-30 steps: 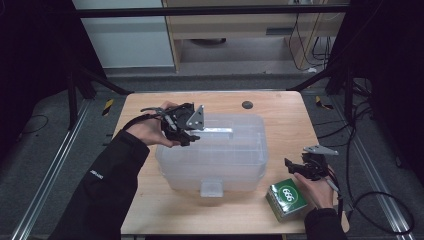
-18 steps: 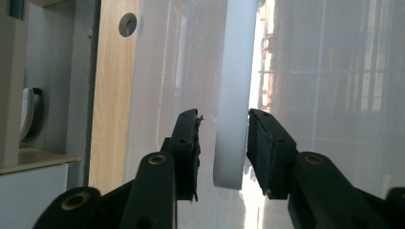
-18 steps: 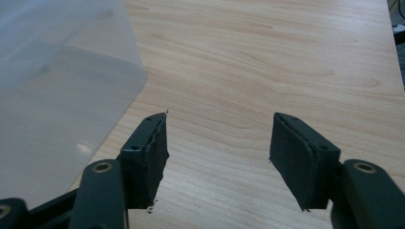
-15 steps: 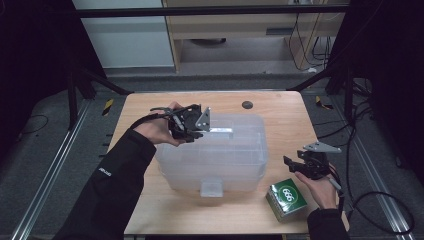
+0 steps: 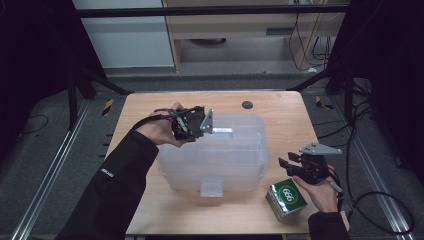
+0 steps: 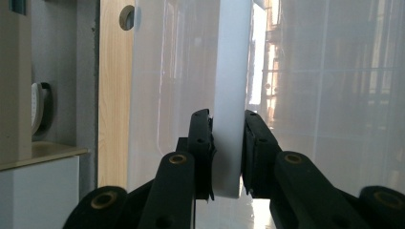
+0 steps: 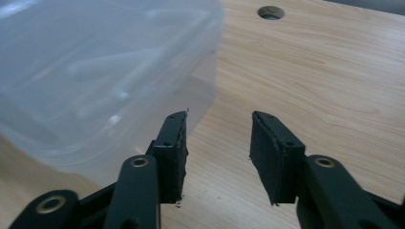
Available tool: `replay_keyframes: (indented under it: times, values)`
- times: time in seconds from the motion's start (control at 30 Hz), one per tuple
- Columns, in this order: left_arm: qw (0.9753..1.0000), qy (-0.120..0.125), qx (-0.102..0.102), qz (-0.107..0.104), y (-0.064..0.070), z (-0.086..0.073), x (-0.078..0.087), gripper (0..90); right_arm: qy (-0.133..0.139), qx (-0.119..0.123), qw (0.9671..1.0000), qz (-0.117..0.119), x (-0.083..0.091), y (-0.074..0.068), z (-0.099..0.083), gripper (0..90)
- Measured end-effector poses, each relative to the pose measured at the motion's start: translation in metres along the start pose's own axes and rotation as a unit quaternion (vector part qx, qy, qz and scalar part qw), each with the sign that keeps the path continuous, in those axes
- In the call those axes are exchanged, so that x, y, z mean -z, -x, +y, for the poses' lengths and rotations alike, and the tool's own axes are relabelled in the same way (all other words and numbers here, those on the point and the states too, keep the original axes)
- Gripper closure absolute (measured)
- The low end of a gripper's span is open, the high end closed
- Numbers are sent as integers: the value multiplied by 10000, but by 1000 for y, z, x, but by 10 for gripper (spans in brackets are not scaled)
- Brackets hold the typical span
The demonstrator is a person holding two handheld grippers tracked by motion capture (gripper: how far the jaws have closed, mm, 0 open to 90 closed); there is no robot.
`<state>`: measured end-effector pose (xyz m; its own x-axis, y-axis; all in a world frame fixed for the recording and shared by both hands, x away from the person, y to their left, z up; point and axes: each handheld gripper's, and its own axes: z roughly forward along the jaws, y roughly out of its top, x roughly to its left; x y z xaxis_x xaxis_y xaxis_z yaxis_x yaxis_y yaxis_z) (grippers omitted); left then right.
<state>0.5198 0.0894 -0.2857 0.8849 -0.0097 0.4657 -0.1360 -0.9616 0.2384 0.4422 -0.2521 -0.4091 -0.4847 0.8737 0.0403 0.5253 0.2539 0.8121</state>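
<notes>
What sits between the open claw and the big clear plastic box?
Just bare wooden table: the right gripper view shows it between the right gripper and the box.

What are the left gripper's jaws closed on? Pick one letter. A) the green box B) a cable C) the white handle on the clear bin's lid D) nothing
C: in the left gripper view the left gripper has both jaws pressed against the white handle of the clear bin.
</notes>
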Motion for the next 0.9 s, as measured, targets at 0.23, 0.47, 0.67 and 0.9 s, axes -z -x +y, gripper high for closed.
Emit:
replay_keyframes:
  times: [0.23, 0.47, 0.67, 0.9]
  values:
    - [9999, -139, 6, -39, -1, 4, 1, 764, -15, 127, 9996, 264, 6, -13, 5, 704]
    - [9999, -164, 21, -26, -2, 5, 2, 763, -61, 100, 9983, 575, 10, -19, 7, 842]
    - [9998, -151, 117, 57, -7, 5, 5, 756, -186, 155, 9970, 731, 9, -21, 3, 896]
    - [9994, -185, 207, 198, -13, 7, 7, 747, -257, 183, 9960, 840, 8, -25, -3, 900]
